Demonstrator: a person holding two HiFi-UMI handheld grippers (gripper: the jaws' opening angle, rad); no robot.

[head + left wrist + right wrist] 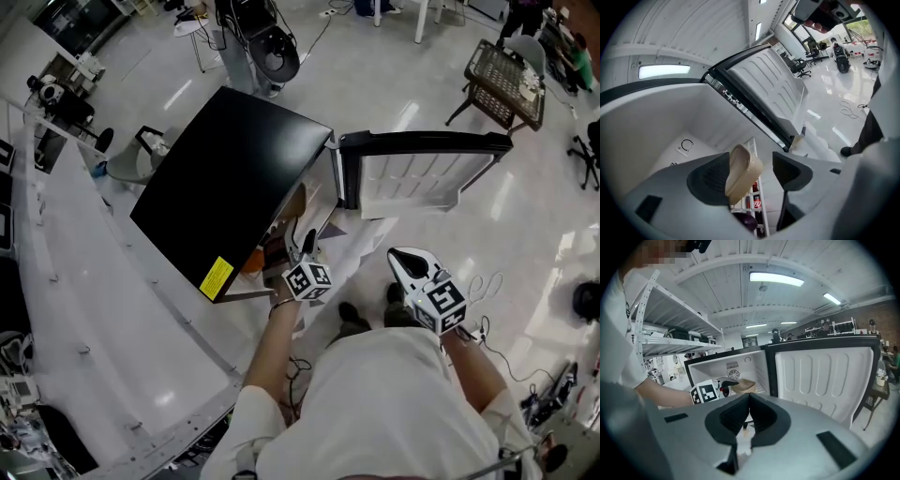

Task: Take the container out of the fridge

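A beige lidded container point(743, 173) stands on edge between the jaws of my left gripper point(750, 159). It leans on the left pad, with a clear gap to the right pad, so that gripper is open. In the right gripper view the container point(743, 385) hangs at the mouth of the small black fridge point(736, 366), just in front of the left gripper point(727, 386). From the head view the left gripper point(305, 246) reaches under the fridge's black top point(225, 187). My right gripper point(403, 258) hangs back near my body, and its jaws point(749, 397) are shut on nothing.
The fridge door point(422, 173) stands wide open to the right. Bottles point(754, 201) and a dark purple item point(747, 220) sit on wire shelves inside. A long white bench point(84, 309) runs along the left. A wire cart point(506, 80) stands far right, and cables point(487, 281) lie on the floor.
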